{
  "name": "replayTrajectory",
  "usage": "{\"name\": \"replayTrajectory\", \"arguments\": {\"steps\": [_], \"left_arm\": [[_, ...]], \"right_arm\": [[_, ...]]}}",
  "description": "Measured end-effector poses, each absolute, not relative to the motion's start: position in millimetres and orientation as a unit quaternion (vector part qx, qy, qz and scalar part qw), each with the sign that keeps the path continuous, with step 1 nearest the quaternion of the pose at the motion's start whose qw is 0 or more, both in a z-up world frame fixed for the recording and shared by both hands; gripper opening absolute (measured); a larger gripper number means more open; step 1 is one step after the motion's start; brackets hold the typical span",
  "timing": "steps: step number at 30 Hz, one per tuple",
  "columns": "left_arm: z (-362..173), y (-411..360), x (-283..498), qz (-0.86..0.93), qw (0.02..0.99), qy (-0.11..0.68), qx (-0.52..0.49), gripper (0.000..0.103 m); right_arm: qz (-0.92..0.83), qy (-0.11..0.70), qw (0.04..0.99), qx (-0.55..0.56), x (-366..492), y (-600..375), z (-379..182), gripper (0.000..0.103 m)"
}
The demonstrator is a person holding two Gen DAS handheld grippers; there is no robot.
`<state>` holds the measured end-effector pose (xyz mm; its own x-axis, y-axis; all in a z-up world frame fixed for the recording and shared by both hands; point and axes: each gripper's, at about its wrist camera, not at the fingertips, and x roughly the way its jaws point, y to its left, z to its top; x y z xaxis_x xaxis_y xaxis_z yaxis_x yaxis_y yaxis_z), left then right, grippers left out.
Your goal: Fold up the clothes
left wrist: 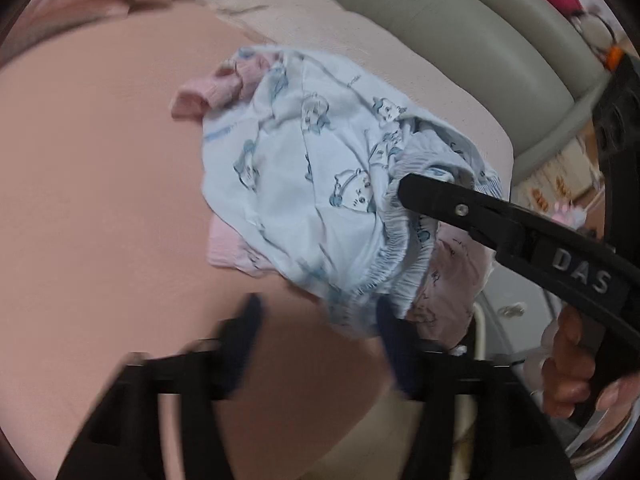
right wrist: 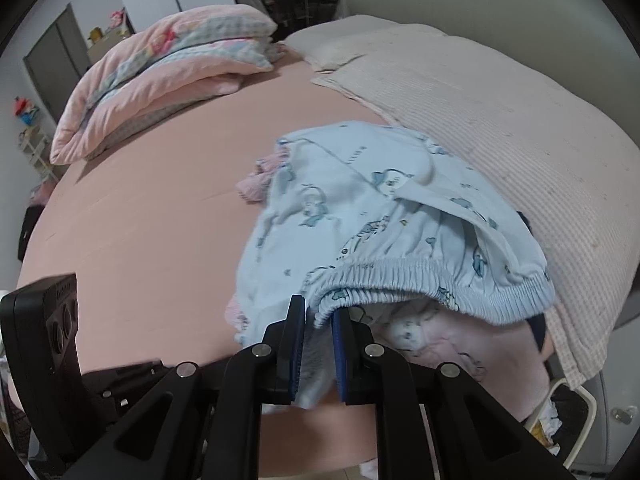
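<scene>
Light blue pants [left wrist: 312, 184] with a cartoon print lie crumpled on the pink bed sheet [left wrist: 100, 200], on top of pink garments [left wrist: 448, 280]. My right gripper [right wrist: 318, 320] is shut on the pants' [right wrist: 360, 220] elastic waistband [right wrist: 420, 272], with cloth pinched between the blue pads. In the left wrist view the right gripper [left wrist: 404, 188] comes in from the right and bites the gathered waistband. My left gripper [left wrist: 316, 316] is open and blurred, just in front of the pants' near edge, with nothing between its fingers. A small pink knit piece [left wrist: 200, 96] pokes out behind the pants.
A folded pink quilt [right wrist: 160, 76] lies at the far left of the bed. A beige striped blanket [right wrist: 500, 128] covers the right side, in front of a grey-green headboard [left wrist: 460, 32]. The bed's edge is close on the right, with a white frame [right wrist: 580, 412] below it.
</scene>
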<state>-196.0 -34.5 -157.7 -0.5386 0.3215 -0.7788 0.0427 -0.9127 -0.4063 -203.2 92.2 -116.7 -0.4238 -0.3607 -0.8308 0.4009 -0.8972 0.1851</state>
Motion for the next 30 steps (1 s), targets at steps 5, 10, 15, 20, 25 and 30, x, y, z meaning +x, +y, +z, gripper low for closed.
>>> {"name": "replayTrajectory", "arguments": {"steps": [5, 10, 15, 20, 25, 30], "left_arm": [[-160, -31, -167, 0.869, 0.111, -0.196, -0.441, 0.066], [-157, -31, -150, 0.876, 0.133, -0.156, -0.436, 0.066], [-155, -25, -148, 0.889, 0.157, -0.149, -0.404, 0.066], [-165, -36, -150, 0.895, 0.129, -0.18, -0.388, 0.061], [-176, -36, -155, 0.888, 0.097, -0.203, -0.402, 0.015], [-175, -34, -158, 0.884, 0.093, -0.2, -0.412, 0.013]], "right_arm": [[-0.835, 0.013, 0.244, 0.492, -202, 83, -119, 0.012], [-0.827, -0.004, 0.265, 0.495, -201, 79, -120, 0.012], [-0.815, -0.013, 0.291, 0.501, -199, 71, -117, 0.012], [-0.805, -0.004, 0.303, 0.51, -198, 60, -118, 0.012], [-0.801, -0.003, 0.306, 0.515, -198, 56, -118, 0.012], [-0.807, 0.022, 0.292, 0.513, -196, 56, -118, 0.012]]}}
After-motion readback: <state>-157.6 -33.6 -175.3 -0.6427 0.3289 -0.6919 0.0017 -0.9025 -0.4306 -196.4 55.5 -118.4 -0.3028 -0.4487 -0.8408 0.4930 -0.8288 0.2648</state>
